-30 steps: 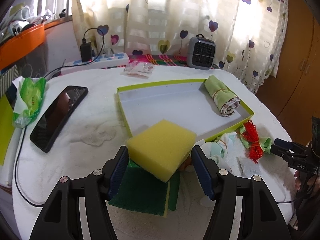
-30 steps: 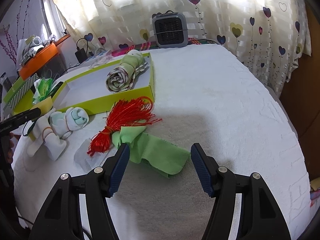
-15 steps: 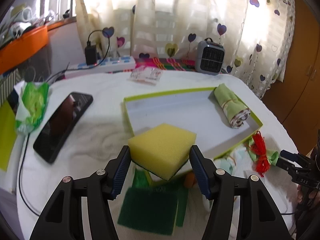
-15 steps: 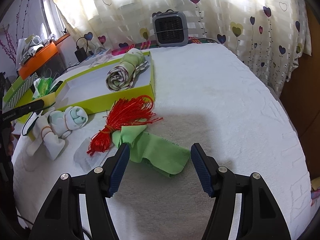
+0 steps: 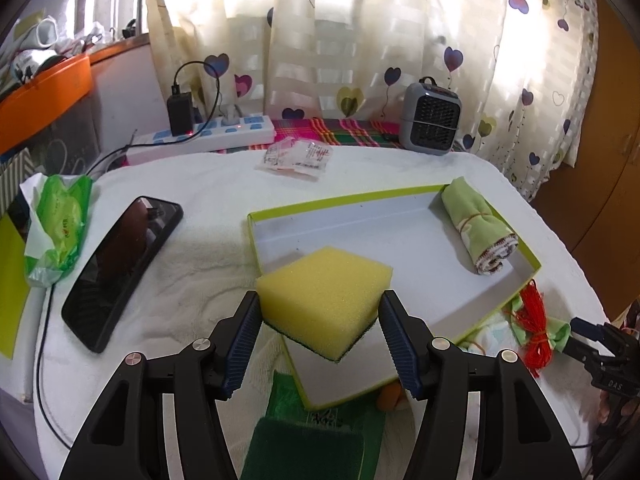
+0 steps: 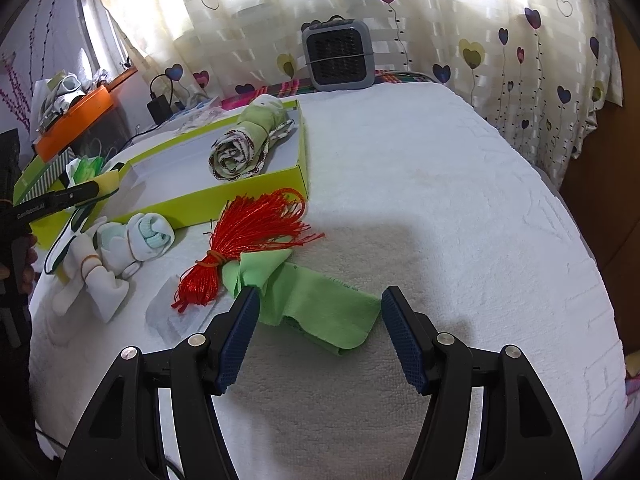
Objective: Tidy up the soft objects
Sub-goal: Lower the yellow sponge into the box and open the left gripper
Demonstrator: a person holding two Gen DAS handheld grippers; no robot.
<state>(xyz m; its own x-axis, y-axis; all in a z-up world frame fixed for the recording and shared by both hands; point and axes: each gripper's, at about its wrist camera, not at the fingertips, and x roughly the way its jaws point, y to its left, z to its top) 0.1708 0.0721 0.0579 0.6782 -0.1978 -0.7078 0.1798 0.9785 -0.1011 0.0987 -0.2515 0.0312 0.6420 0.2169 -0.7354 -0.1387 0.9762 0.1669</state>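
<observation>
My left gripper (image 5: 320, 320) is shut on a yellow sponge (image 5: 324, 300) with a dark green underside, held in the air over the near corner of the lime-edged box (image 5: 400, 240). A rolled green cloth (image 5: 478, 226) lies at the box's far right end. Another green scouring sponge (image 5: 308, 440) lies on the table below the left gripper. My right gripper (image 6: 320, 320) hangs open above a flat green cloth (image 6: 320, 304). Beside that cloth lie a red string bundle (image 6: 248, 236) and rolled white socks (image 6: 132, 240). In the right wrist view the left gripper (image 6: 100, 190) shows at the box's left end.
A black phone (image 5: 120, 264), a green tissue pack (image 5: 56, 228), a power strip (image 5: 204, 136) with charger cable, a plastic packet (image 5: 296, 158) and a small grey heater (image 5: 430, 118) stand on the white towel-covered table (image 6: 440, 200). Curtains hang behind.
The left gripper lifted the yellow sponge off the green sponge and carried it forward over the box's near corner. The right gripper has not moved.
</observation>
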